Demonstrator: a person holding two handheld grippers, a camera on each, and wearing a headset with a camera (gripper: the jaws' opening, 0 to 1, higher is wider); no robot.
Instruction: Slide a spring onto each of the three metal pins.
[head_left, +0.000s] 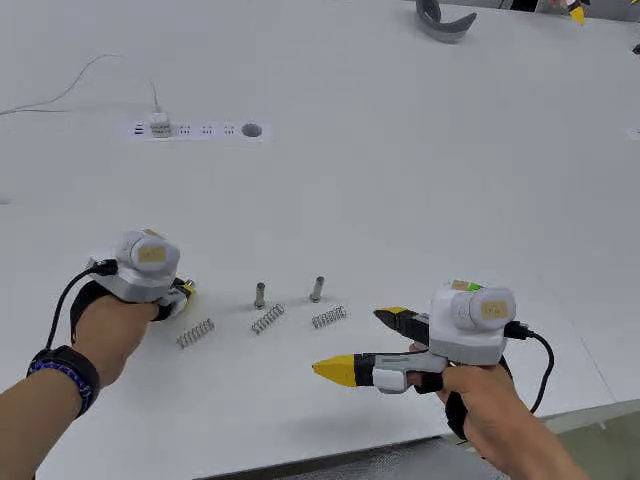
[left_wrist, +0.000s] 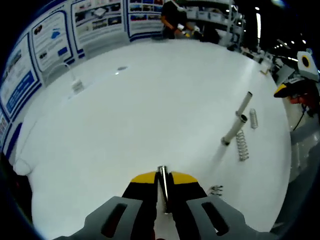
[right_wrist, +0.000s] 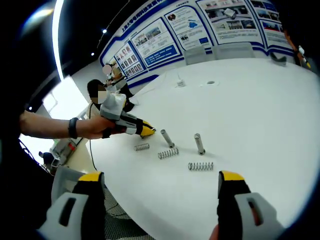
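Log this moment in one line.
left gripper: shut on pin | right gripper: open, empty | two pins: upright, bare | three springs: lying on table

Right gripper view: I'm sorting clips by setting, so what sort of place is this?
Probably a lab or exhibition-style workshop: printed poster boards line the wall, and the big white worktable carries a power strip, metal pins and springs.

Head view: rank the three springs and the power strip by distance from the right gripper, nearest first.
1. Right spring, beside the right gripper.
2. Middle spring, centre.
3. Left spring, near the left gripper.
4. Power strip, far back.
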